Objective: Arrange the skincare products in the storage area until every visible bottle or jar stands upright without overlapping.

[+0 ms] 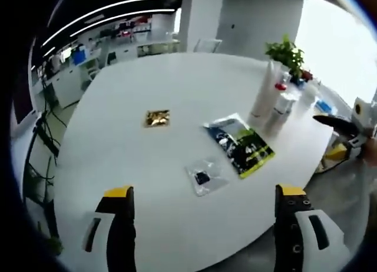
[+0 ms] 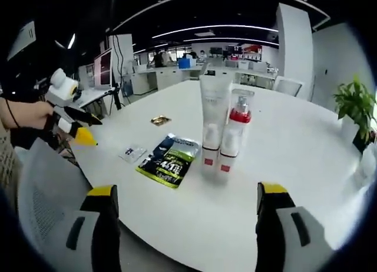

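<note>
On the white table (image 2: 306, 148), a dark sachet (image 2: 167, 158) lies flat at nine o'clock of a tall tube (image 2: 214, 116) and red-collared bottle (image 2: 234, 136), touching, both upright, long axes vertical. Left gripper (image 1: 203, 210) and right gripper (image 2: 185, 208) hover spread, holding nothing.

Smooth matt white table (image 2: 294, 142) carries a glossy plastic tube (image 2: 213, 116), foil-shiny sachet (image 2: 168, 158) and gold packet (image 1: 157, 118).

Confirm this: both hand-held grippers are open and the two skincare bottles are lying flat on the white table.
Wrong on one point: in the right gripper view the two skincare bottles stand upright, side by side, on the white table. Both hand-held grippers, left and right, are indeed open.
</note>
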### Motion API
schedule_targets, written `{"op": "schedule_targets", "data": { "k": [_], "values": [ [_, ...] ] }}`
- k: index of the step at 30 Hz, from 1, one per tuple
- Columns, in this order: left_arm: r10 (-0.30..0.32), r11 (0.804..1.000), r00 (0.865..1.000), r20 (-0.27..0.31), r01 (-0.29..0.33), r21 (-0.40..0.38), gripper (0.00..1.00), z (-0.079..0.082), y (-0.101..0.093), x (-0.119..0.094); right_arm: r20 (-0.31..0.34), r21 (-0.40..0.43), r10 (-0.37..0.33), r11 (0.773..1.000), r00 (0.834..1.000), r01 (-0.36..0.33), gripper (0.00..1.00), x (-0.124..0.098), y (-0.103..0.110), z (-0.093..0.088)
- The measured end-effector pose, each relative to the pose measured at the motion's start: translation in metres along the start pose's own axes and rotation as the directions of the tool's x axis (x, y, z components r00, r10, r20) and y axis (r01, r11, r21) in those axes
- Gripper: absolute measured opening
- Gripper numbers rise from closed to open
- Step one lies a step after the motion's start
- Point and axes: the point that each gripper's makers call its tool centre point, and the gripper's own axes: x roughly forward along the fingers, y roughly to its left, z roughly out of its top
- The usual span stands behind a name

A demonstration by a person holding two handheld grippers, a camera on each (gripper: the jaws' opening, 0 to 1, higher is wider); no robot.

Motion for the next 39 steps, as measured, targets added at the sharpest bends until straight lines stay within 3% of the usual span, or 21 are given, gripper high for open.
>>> {"op": "schedule_targets", "data": {
  "k": [5, 16, 26, 33, 35, 36, 39],
  "values": [
    [0.018, 0.999, 0.999, -0.049, -0.017, 0.029, 0.96, 0.002, 0.010, 0.011, 0.001, 0.027, -0.016, 0.999, 1.000, 0.016, 0.98, 0.001, -0.008, 0.000],
    [0.006, 0.995, 0.997, -0.072, 0.001, 0.099, 0.94, 0.050, 0.027, 0.052, -0.031, 0.037, -0.026, 0.999, 0.999, 0.027, 0.98, 0.005, -0.011, -0.004],
    [0.023, 0.990, 0.993, -0.116, -0.007, 0.141, 0.92, 0.080, 0.055, 0.090, -0.047, 0.069, -0.044, 0.997, 0.998, 0.047, 0.98, 0.006, -0.016, -0.008],
    [0.024, 0.989, 0.991, -0.129, -0.005, 0.150, 0.91, 0.093, 0.070, 0.112, -0.056, 0.082, -0.056, 0.995, 0.997, 0.060, 0.98, 0.007, -0.017, -0.008],
    [0.046, 0.989, 0.978, -0.205, -0.016, 0.145, 0.88, 0.084, 0.075, 0.113, -0.057, 0.088, -0.058, 0.994, 0.997, 0.063, 0.97, 0.007, -0.016, -0.008],
    [0.047, 0.985, 0.982, -0.181, -0.015, 0.173, 0.87, 0.090, 0.076, 0.117, -0.058, 0.092, -0.059, 0.994, 0.997, 0.065, 0.97, 0.007, -0.017, -0.009],
    [0.047, 0.984, 0.981, -0.187, -0.013, 0.177, 0.88, 0.095, 0.078, 0.124, -0.061, 0.098, -0.059, 0.993, 0.996, 0.065, 0.97, 0.008, -0.016, -0.010]
  ]
}}
